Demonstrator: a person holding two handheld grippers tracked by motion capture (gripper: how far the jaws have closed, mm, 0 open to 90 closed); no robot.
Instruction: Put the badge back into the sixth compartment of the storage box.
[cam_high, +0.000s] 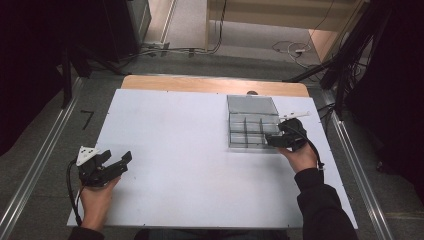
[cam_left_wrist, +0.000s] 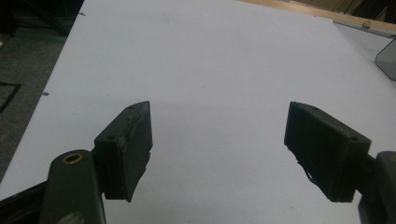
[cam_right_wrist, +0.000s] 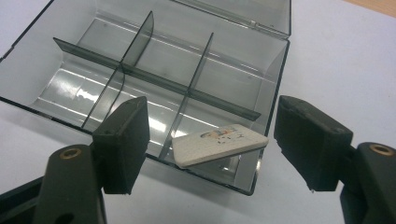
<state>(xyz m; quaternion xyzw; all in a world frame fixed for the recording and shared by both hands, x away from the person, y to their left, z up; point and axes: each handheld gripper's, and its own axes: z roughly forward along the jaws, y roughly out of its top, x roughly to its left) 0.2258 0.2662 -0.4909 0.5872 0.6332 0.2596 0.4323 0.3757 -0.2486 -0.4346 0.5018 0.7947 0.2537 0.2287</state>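
Now: eraser (cam_right_wrist: 219, 144) lying in the box's (cam_right_wrist: 279, 88) near corner compartment.
Right gripper (cam_right_wrist: 212, 144) standing open around it, long axis crossing the gap; left gripper (cam_left_wrist: 219, 154) idling open, well apart.

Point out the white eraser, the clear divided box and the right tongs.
eraser (cam_right_wrist: 219, 145), right gripper view, middle of its flat top face
box (cam_right_wrist: 279, 88), right gripper view, its end wall beside the eraser's compartment
right tongs (cam_right_wrist: 212, 140), right gripper view, midway between the two black tips, standing open
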